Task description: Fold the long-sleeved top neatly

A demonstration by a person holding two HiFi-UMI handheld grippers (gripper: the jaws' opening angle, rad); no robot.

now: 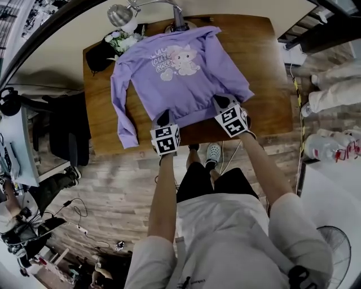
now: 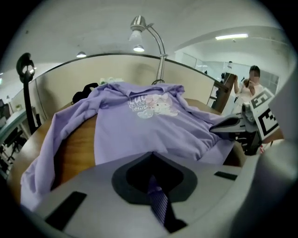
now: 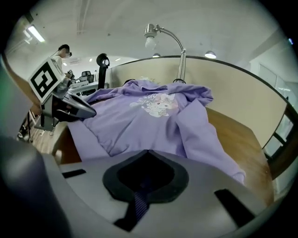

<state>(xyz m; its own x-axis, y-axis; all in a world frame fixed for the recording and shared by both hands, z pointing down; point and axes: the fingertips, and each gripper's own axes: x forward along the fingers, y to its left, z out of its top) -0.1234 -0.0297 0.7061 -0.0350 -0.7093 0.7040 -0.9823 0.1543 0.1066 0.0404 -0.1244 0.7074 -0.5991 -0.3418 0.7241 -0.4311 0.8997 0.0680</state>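
A purple long-sleeved top [image 1: 175,70] lies face up on the wooden table [image 1: 265,68], cartoon print showing, hem toward me. My left gripper [image 1: 163,119] is shut on the left part of the hem; a strip of ribbed purple hem [image 2: 158,201] shows between its closed jaws. My right gripper [image 1: 223,104] is shut on the right part of the hem, with hem fabric [image 3: 138,204] pinched the same way. The left sleeve [image 1: 127,127] trails to the table's near edge. The right sleeve [image 1: 236,79] lies along the body's side.
A desk lamp [image 1: 124,14], white flowers [image 1: 121,40] and a black object [image 1: 101,53] sit at the table's far edge behind the collar. A dark chair [image 1: 67,135] stands left of the table. A person [image 2: 251,86] stands beyond the right side.
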